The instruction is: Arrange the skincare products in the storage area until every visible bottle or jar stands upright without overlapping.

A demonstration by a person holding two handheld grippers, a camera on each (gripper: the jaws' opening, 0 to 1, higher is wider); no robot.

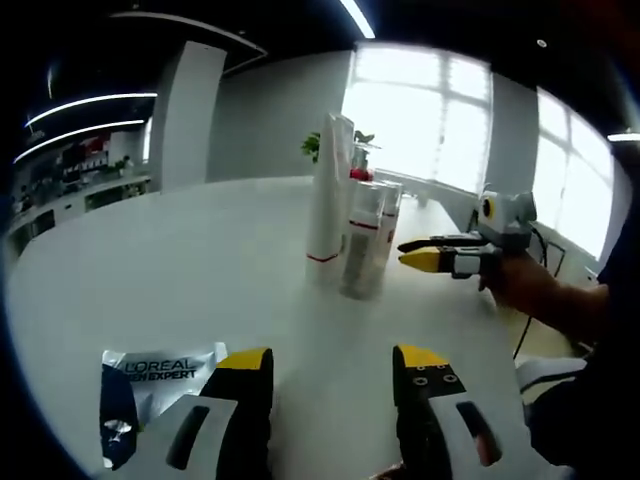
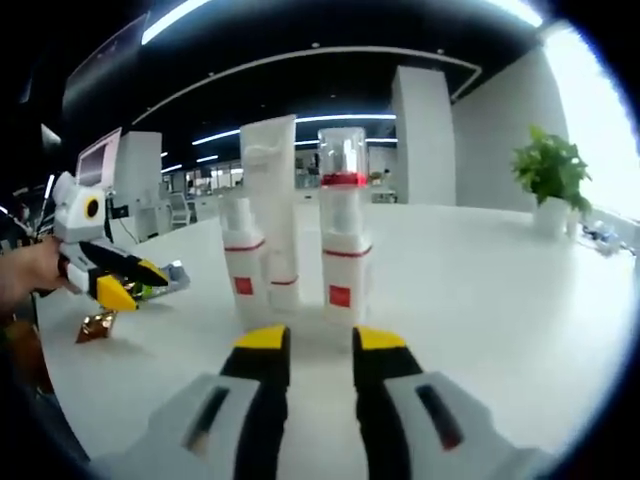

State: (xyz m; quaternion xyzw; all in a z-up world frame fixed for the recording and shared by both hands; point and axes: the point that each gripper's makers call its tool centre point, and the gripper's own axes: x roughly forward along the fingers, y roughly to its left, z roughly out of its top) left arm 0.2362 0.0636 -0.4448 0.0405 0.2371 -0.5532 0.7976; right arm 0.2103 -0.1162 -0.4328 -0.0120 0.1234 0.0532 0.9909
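Three skincare containers stand upright in a tight cluster well in from the edges of the white table (image 2: 520, 290): a tall white tube (image 2: 270, 190) standing on its cap, a short pump bottle (image 2: 243, 265) in front of it with a red band, and a taller pump bottle (image 2: 343, 240) with a clear cap and red collar. They stand just beside one another; whether they touch cannot be told.

The right gripper (image 2: 318, 345) points at the cluster from near by, its yellow-tipped jaws nearly closed and holding nothing. The left gripper (image 1: 330, 375) hovers over the table farther back, its jaws parted wide and empty. Just beside its left jaw lies a flat L'Oreal Men Expert sachet (image 1: 150, 385), white and dark blue, lying down on the table near the person's edge.

The upright trio looks settled, so the step in hand appears to be dealing with the remaining flat sachet. The next move likely calls for the left gripper to swing toward the sachet, pinch its thin edge cleanly, and carry it toward the cluster without knocking the standing bottles.
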